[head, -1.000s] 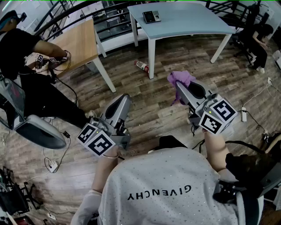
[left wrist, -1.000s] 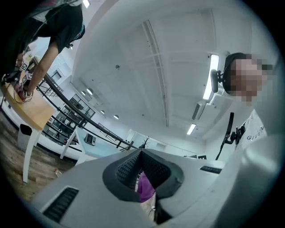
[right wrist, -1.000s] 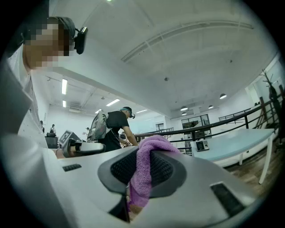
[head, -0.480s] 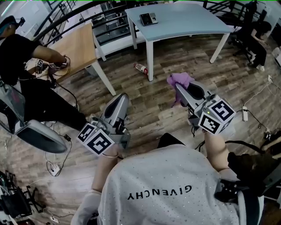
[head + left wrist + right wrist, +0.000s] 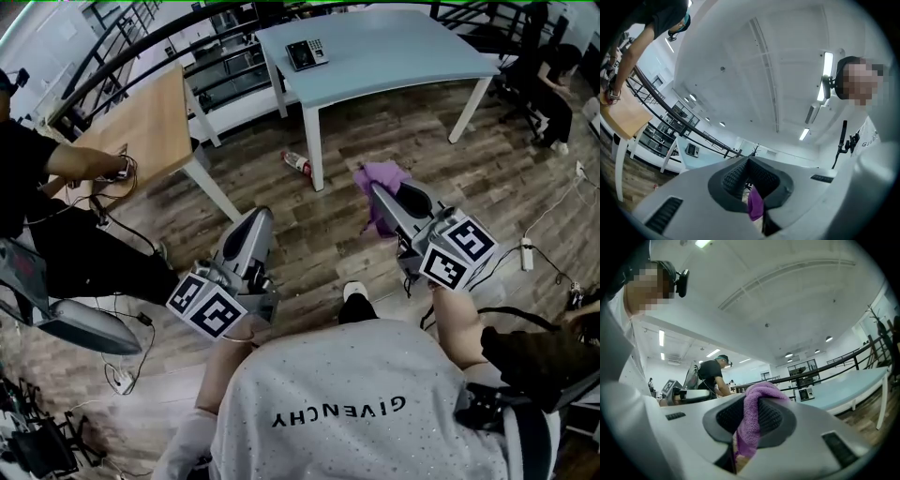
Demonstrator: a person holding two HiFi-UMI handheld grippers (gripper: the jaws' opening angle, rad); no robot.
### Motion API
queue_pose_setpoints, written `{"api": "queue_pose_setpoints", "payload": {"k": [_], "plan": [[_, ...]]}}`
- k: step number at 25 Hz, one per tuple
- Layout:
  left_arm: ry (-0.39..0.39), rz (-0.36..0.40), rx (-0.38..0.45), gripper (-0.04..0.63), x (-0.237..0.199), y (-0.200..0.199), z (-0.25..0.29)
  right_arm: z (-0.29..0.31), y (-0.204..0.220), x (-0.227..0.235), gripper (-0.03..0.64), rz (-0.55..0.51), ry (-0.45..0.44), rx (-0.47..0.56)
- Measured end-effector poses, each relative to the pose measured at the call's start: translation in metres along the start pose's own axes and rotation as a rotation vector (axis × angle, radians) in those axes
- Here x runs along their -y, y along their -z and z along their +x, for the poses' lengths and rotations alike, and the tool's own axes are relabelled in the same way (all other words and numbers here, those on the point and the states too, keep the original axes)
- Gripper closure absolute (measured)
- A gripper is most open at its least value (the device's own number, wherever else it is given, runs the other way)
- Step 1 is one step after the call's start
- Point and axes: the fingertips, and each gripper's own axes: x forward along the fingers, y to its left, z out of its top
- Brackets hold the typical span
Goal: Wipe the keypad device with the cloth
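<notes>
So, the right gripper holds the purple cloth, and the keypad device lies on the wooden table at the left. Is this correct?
Not fully. The keypad device lies on the light blue table, not on the wooden table; the head view shows this. The rest is correct: the right gripper holds the purple cloth.

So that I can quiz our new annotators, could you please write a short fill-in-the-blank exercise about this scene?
1. The cloth is clamped in the jaws of the gripper in the person's ___ hand.
2. The colour of the cloth is ___.
3. The keypad device lies on the table whose top is light ___, not on the wooden one.
4. The cloth and the keypad device are ___ touching.

Missing words: right; purple; blue; not
</notes>
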Motion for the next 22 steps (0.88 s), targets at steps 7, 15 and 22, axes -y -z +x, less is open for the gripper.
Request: {"api": "queue_pose_setpoints", "payload": {"k": [7, 15, 22], "plan": [[-0.018, 0.054, 0.041, 0.594, -0.040, -0.010, 0.108, 0.036, -0.048, 0.097, 0.554, -0.104, 0.001, 0.137], [0.062, 0.076, 0.088, 0.595, -0.059, -0.016, 0.204, 0.071, -0.077, 0.203, 0.552, -0.019, -0.014, 0.198], [0.023, 0.041, 0.032, 0.594, -0.086, 0.003, 0.250, 0.095, -0.052, 0.261, 0.552, 0.071, -0.007, 0.135]]}}
